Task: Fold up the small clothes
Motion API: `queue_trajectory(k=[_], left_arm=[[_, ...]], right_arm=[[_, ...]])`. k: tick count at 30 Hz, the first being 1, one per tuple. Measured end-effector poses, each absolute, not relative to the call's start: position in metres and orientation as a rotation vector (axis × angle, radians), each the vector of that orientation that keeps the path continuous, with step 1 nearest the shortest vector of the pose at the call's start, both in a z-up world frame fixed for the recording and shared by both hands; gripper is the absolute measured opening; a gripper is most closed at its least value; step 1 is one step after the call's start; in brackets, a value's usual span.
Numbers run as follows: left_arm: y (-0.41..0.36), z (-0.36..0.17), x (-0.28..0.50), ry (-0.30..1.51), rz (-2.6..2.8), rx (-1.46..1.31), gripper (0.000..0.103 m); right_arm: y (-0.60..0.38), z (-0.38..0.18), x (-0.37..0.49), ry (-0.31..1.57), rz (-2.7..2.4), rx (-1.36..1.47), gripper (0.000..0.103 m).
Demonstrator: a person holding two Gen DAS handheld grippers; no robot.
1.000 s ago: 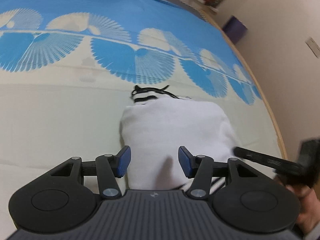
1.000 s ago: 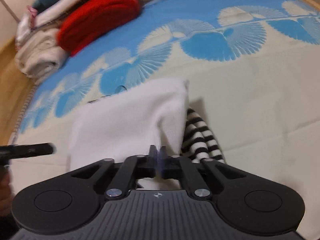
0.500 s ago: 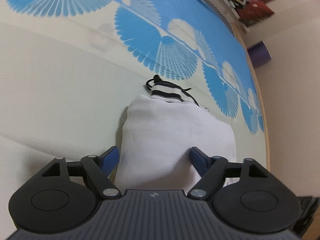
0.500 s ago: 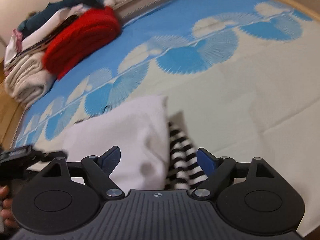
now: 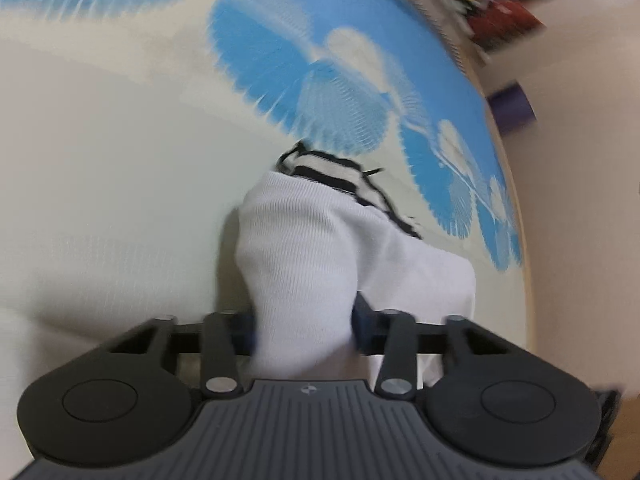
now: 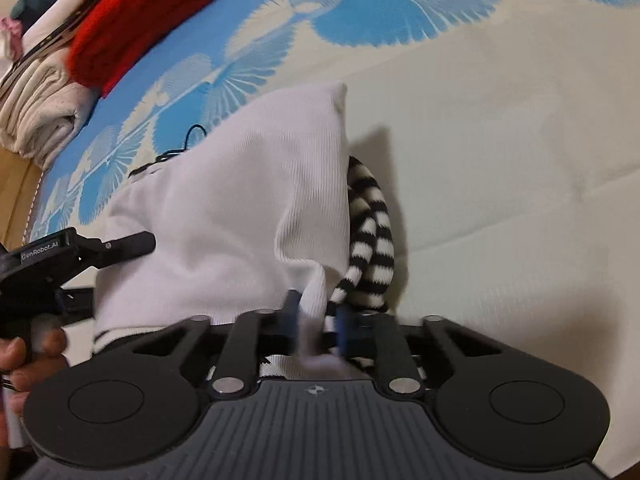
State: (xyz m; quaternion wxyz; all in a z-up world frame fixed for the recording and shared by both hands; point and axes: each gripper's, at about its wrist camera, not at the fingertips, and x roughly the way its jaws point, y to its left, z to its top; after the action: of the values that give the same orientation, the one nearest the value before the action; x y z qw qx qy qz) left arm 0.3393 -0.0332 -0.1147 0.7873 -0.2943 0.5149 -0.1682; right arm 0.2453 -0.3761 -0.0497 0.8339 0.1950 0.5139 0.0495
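Note:
A white ribbed garment [image 5: 304, 256] lies bunched on the cream and blue patterned mat, over a black-and-white striped piece [image 5: 328, 168]. My left gripper [image 5: 304, 324] has its jaws closed around a thick fold of the white cloth at its near edge. In the right wrist view the white garment [image 6: 240, 208] rises in a peak, with the striped piece [image 6: 370, 232] at its right. My right gripper [image 6: 316, 316] is pinched on a narrow fold of the white cloth. The left gripper [image 6: 132, 244] shows at the left edge of that view.
A red folded knit [image 6: 136, 20] and a stack of cream and white folded clothes [image 6: 36, 108] lie at the mat's far left. A thin black cord [image 6: 188, 140] lies behind the garment. A wooden floor edge [image 5: 520, 200], a purple object [image 5: 512, 106] and a wall lie to the right.
Both grippers were open half a second ago. Both have closed on folds of the white garment's near edge, and the cloth is lifted into a peak.

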Motion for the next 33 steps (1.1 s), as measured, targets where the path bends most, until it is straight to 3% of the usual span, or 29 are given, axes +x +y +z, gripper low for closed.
queue_trajectory(k=[7,11,13,19,22,25,29,33], left_arm=[[0.0,-0.045,0.333,0.846,-0.32,-0.439,0.041],[0.043,-0.026,0.338,0.772,-0.243,-0.442,0.061],[0.063,-0.023,0.335,0.733,-0.167,-0.457,0.062],[0.057,-0.033,0.32,0.873,-0.327,-0.31,0.061],[0.033,-0.063,0.312,1.004,-0.351,-0.138,0.061],[0.022,-0.085,0.303,1.052,-0.301,0.012,0.065],[0.041,-0.065,0.291,1.023,-0.302,-0.134,0.064],[0.038,-0.079,0.289,1.12,-0.3,-0.098,0.063]], right_arm=[[-0.356,-0.018,0.256,0.892,0.213,0.523,0.007],[-0.321,-0.012,0.27,0.835,0.258,0.499,0.006],[-0.307,-0.018,0.28,0.853,0.229,0.47,0.006],[-0.296,-0.039,0.301,0.924,0.095,0.391,0.006],[-0.295,-0.042,0.302,0.93,0.066,0.382,0.007],[-0.291,-0.036,0.295,0.897,0.02,0.33,0.018],[-0.287,-0.017,0.275,0.818,0.061,0.272,0.031],[-0.283,-0.034,0.274,0.954,0.149,0.204,0.032]])
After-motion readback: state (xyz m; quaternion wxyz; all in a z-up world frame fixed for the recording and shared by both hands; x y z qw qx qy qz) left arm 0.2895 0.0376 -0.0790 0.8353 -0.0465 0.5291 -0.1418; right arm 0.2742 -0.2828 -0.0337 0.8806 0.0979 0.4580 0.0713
